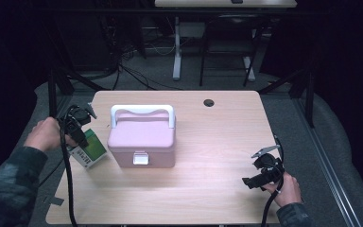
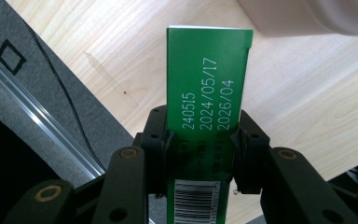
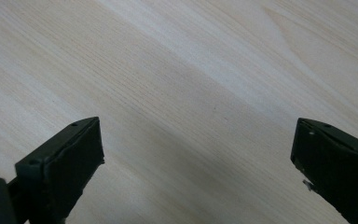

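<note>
A: What did the left gripper [image 1: 79,124] have at the table's left edge?

B: A green carton [image 1: 90,147], pinched between both pads; the left gripper view showed its white printed dates and a barcode [image 2: 196,192]. It sat just left of the pink case [image 1: 142,137] with the white handle [image 1: 142,111], apart from it.

A: And at the right?

B: The right gripper [image 1: 254,168] hovered over bare wooden table [image 3: 177,84] at the near right, jaws spread wide, nothing between them.

A pink case [image 1: 142,139] with a white handle [image 1: 142,111] and a white front latch [image 1: 140,158] stands on the light wooden surface [image 1: 208,156]. A round dark hole [image 1: 209,102] marks the surface's far edge. Grey carpeted floor [image 1: 227,78] lies beyond.
</note>
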`<action>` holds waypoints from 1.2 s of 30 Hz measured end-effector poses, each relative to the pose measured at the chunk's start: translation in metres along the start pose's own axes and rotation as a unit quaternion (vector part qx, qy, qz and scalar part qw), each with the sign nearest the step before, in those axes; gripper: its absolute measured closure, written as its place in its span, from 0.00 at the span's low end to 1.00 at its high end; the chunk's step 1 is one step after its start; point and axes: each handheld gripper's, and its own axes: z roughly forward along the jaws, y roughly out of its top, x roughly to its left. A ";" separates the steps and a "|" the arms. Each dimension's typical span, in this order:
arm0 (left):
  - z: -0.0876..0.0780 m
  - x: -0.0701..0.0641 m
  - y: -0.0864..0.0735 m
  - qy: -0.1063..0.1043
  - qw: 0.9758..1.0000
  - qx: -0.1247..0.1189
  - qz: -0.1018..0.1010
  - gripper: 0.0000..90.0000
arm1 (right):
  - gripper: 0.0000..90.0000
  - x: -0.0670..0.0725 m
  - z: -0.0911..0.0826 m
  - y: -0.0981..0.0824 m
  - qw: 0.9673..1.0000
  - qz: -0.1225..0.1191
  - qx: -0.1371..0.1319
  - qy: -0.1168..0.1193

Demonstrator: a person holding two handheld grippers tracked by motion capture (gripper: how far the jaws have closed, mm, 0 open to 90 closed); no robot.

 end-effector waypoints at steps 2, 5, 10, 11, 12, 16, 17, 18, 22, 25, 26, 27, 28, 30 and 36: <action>0.003 0.003 0.002 -0.005 1.000 -0.001 -0.004 0.71 | 0.02 0.000 0.001 0.000 1.000 0.001 -0.003 0.002; 0.007 0.007 0.007 -0.009 1.000 0.003 -0.007 0.71 | 0.02 0.000 0.001 0.000 1.000 0.000 -0.003 0.003; 0.014 0.012 0.012 -0.016 1.000 0.010 -0.016 0.71 | 0.02 0.000 0.001 0.000 1.000 -0.001 -0.002 0.000; 0.016 0.013 0.014 -0.020 1.000 0.010 -0.019 0.71 | 0.02 0.000 0.001 0.000 1.000 0.001 -0.002 0.002; 0.017 0.014 0.014 -0.019 1.000 0.012 -0.019 0.71 | 0.02 0.000 0.000 0.000 1.000 0.000 0.001 0.002; 0.022 0.019 0.017 -0.032 0.999 0.011 -0.028 0.71 | 0.02 0.000 0.000 0.000 1.000 0.000 0.001 0.000; 0.023 0.020 0.017 -0.033 0.999 0.008 -0.029 0.71 | 0.02 -0.001 0.000 0.000 1.000 -0.001 0.000 0.000; 0.023 0.020 0.018 -0.034 0.999 0.007 -0.031 0.71 | 0.02 -0.001 0.000 0.000 1.000 0.000 0.001 0.000; 0.024 0.023 0.018 -0.038 0.999 0.008 -0.033 0.71 | 0.02 0.000 0.000 0.000 1.000 0.000 0.001 0.000; 0.024 0.023 0.018 -0.038 0.999 0.002 -0.035 0.70 | 0.02 0.000 0.000 0.000 1.000 0.001 0.000 0.001; 0.024 0.023 0.017 -0.037 0.999 0.001 -0.037 0.69 | 0.02 0.000 0.000 0.000 1.000 0.001 -0.001 0.001; 0.024 0.023 0.017 -0.037 0.999 0.000 -0.036 0.68 | 0.02 0.000 0.000 0.000 1.000 0.001 0.000 0.001; 0.024 0.024 0.016 -0.037 0.999 -0.004 -0.036 0.67 | 0.02 0.000 0.000 0.000 1.000 0.001 0.000 0.001; 0.023 0.024 0.015 -0.040 0.998 -0.011 -0.040 0.63 | 0.02 0.000 0.000 0.000 1.000 0.001 0.000 0.001; 0.022 0.027 0.012 -0.039 0.998 -0.019 -0.045 0.47 | 0.02 -0.001 0.000 0.000 1.000 0.000 0.000 -0.001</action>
